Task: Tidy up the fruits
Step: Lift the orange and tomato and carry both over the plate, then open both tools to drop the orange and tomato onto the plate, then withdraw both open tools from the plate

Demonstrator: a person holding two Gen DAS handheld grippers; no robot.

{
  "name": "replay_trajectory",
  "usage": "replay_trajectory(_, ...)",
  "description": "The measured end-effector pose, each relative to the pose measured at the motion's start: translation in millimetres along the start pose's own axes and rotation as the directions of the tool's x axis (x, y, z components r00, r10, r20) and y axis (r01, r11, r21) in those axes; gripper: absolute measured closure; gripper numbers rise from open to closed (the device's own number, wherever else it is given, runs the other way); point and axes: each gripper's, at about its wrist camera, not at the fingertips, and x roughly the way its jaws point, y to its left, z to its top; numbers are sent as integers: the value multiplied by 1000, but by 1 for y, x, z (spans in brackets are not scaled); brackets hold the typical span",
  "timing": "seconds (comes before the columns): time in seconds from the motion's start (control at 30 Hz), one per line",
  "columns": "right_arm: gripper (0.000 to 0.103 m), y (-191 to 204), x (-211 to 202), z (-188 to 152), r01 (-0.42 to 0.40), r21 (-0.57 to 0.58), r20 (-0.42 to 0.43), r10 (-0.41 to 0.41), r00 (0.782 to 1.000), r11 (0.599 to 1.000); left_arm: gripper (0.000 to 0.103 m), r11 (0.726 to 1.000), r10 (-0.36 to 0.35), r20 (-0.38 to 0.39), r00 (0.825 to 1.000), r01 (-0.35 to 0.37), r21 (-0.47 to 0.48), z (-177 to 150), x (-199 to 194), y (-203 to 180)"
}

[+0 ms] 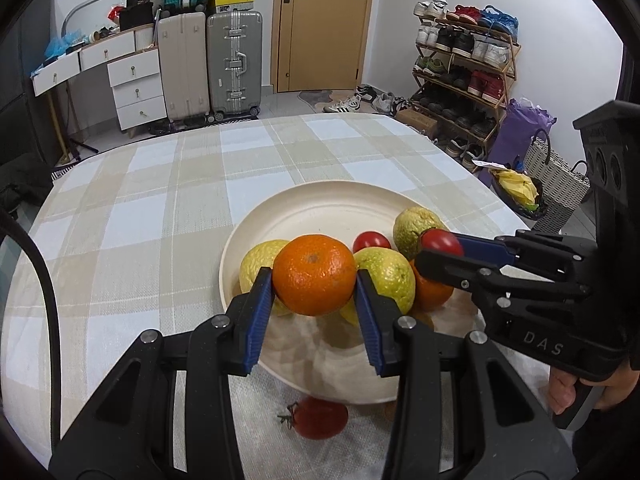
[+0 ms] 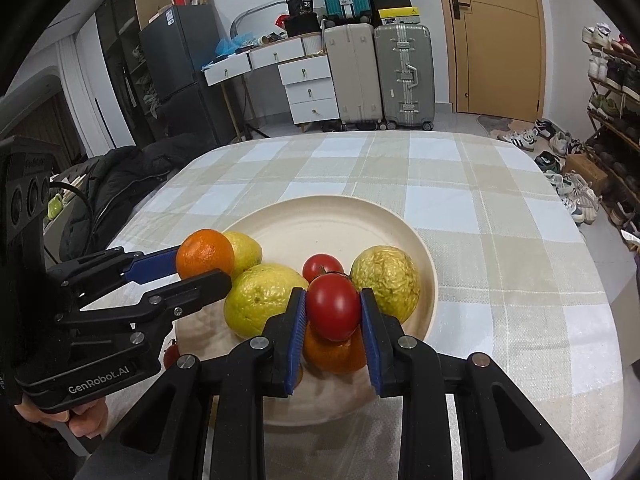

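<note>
Your left tool (image 1: 314,280) is clenched on an orange (image 1: 314,275), its blue pads (image 1: 260,312) pressing both flanks. The fruit is round, bright orange with a finely pitted peel and a small pale navel facing the camera; it hangs above the near-left part of the plate (image 1: 320,208), clear of the fruit below.

Your right tool (image 2: 333,308) is clenched on a tomato (image 2: 333,306), smooth, glossy and deep red, slightly taller than wide. It is held over the near side of the plate, just above a second orange (image 2: 334,356) that lies in the dish.

The plate is wide, shallow and cream-coloured, and sits on the checked cloth of the worktop (image 1: 160,184). In it you have three yellow-green citrus fruits with rough, wrinkled skin: one at the left (image 2: 244,252), behind the held orange; one in the middle (image 2: 260,300), the largest-looking; and one at the right (image 2: 386,280), near the rim. A second, smaller tomato (image 2: 322,266) rests between the middle and right ones, showing a bit of dark stem.

A third tomato (image 1: 320,418) lies off the plate on the cloth, just beside the near rim, its dry green calyx pointing left. From the right wrist camera only a sliver of it shows past the left tool's body.
</note>
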Motion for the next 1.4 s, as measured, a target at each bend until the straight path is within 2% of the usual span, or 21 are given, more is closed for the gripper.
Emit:
replay_trajectory(0.3, 74, 0, 8, 9, -4, 3, 13, 4, 1000, 1000, 65, 1000, 0, 2, 1000, 0, 14, 18, 13, 0)
replay_trajectory(0.4, 64, 1, 6, 10, 8, -9, 31, -8, 999, 1000, 65, 1000, -6, 1, 1000, 6, 30, 19, 15, -2)
replay_trajectory(0.47, 62, 2, 4, 10, 20, -12, 39, -20, 999, 1000, 65, 999, 2, 2, 1000, -2, 33, 20, 16, -2)
replay_trajectory(0.57, 53, 1, 2, 10, 42, -20, 43, -41, 998, 999, 63, 1000, 2, -4, 1000, -2, 27, 20, 15, -2)
replay_trajectory(0.6, 52, 1, 0, 10, 49, -20, 45, -48, 998, 999, 60, 1000, 3, -4, 1000, -2, 26, 19, 15, -2)
replay_trajectory(0.7, 50, -1, -3, 6, 62, -18, 44, -61, 997, 998, 40, 1000, 16, -2, 1000, -16, 26, 16, 14, -1)
replay_trajectory(0.73, 46, -2, -3, 4, 65, -18, 42, -64, 997, 998, 31, 999, 25, 1, 1000, -25, 26, 14, 13, 0)
replay_trajectory(0.8, 40, -4, -5, 0, 71, -13, 44, -70, 997, 997, 20, 999, 27, 2, 1000, -27, 23, 10, 10, 3)
replay_trajectory(0.97, 30, -6, -14, -7, 79, -3, 57, -78, 995, 997, 19, 999, 31, 18, 999, -32, 21, -5, -7, 9)
replay_trajectory(1.03, 16, -5, -20, -10, 79, -2, 75, -79, 994, 997, 12, 999, 37, 36, 999, -38, 21, -11, -18, 11)
replay_trajectory(1.1, 10, -3, -28, -13, 75, 3, 96, -75, 993, 997, 3, 999, 45, 55, 997, -46, 19, -17, -29, 12)
replay_trajectory(1.2, 3, 1, -36, -17, 72, 3, 109, -72, 991, 997, 1, 999, 52, 84, 995, -53, 2, -26, -47, 15)
replay_trajectory(1.4, 0, 12, -47, -29, 72, -22, 106, -70, 992, 997, 1, 997, 75, 148, 986, -74, -14, -48, -82, 14)
